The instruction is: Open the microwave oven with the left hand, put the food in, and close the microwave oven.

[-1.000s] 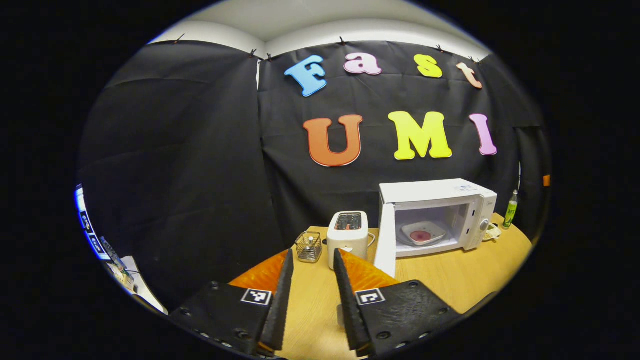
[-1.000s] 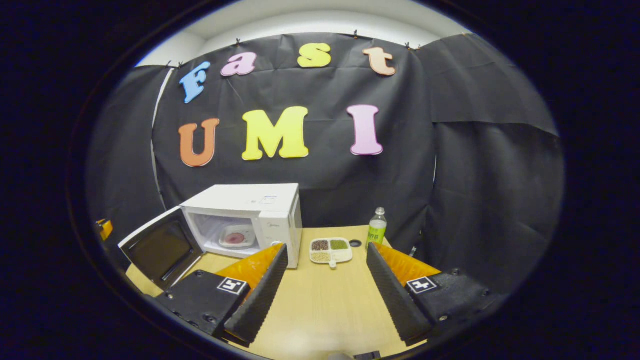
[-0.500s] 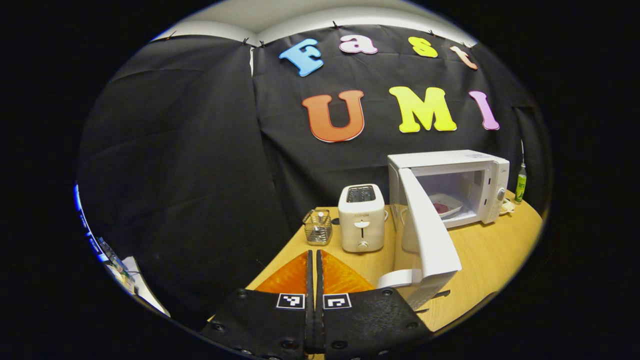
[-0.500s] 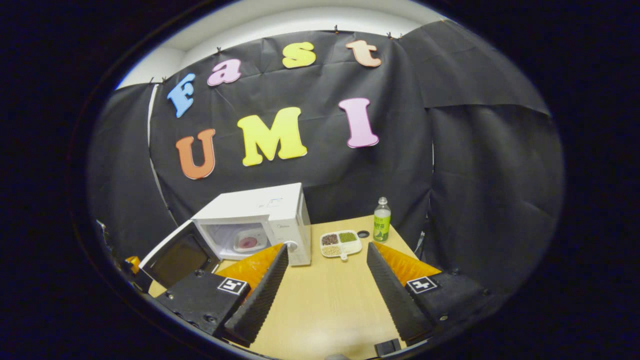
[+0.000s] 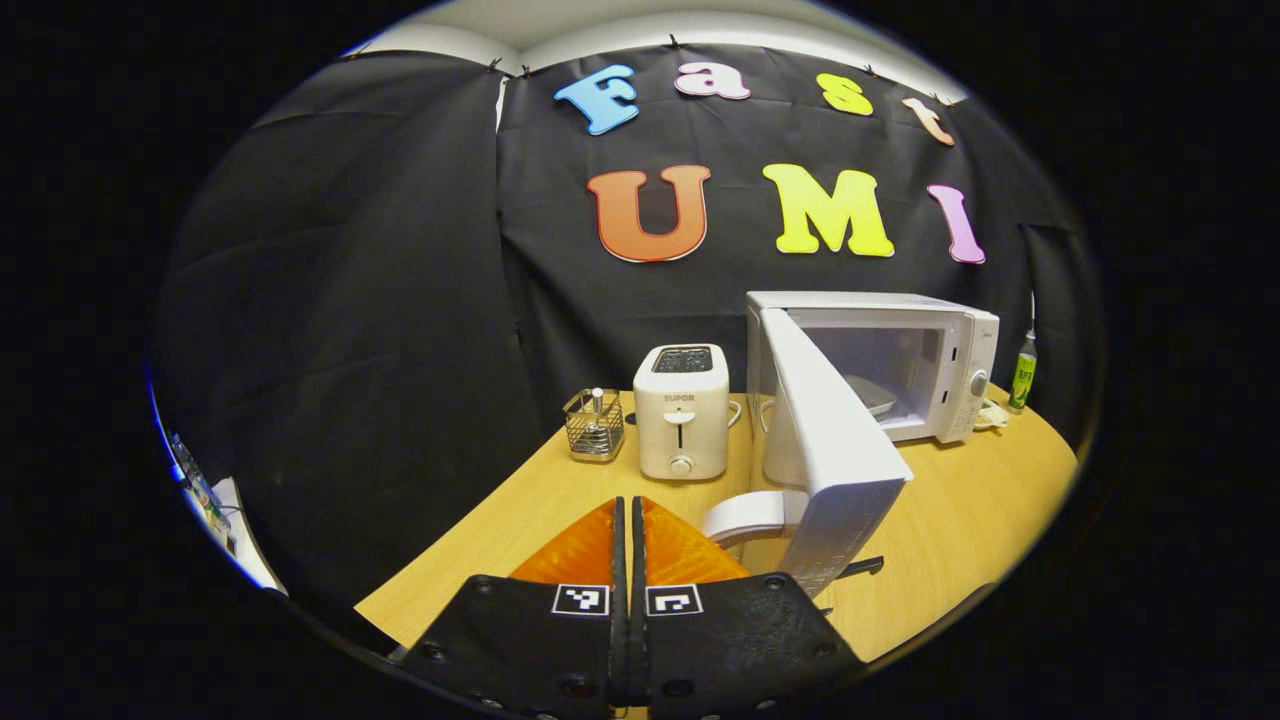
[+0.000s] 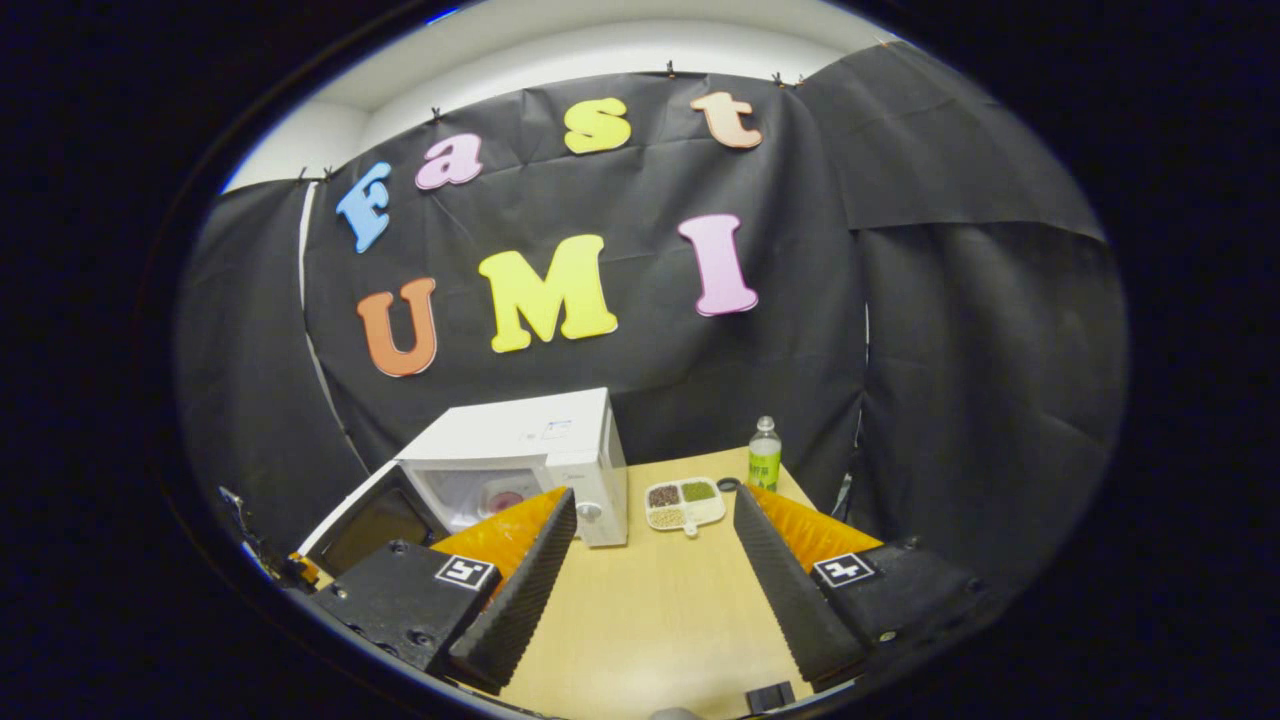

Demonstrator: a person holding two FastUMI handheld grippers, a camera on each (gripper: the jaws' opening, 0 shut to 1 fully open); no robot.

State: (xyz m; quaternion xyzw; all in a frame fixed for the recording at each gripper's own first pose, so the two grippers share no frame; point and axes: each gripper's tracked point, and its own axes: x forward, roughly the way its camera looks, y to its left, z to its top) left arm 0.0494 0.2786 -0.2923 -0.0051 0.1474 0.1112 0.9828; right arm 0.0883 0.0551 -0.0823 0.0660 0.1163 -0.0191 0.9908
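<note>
In the left gripper view, the left gripper (image 5: 627,520) at the bottom centre has its fingers pressed together with nothing between them. Just right of it, the microwave (image 5: 930,345) door (image 5: 830,440) stands half open, its handle (image 5: 745,512) close to the fingertips. A toaster (image 5: 682,410) and a wire basket (image 5: 593,426) stand at centre on the table (image 5: 960,520).

In the right gripper view, the right gripper (image 6: 655,530) is spread wide and empty. At lower left, a plate with food (image 6: 503,498) seems to sit inside the microwave; a divided tray (image 6: 684,502) and a bottle (image 6: 764,455) are nearby.

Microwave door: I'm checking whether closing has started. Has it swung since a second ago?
Yes. In the left gripper view the microwave door has swung from wide open toward the microwave, now hiding part of the cavity; not latched.
</note>
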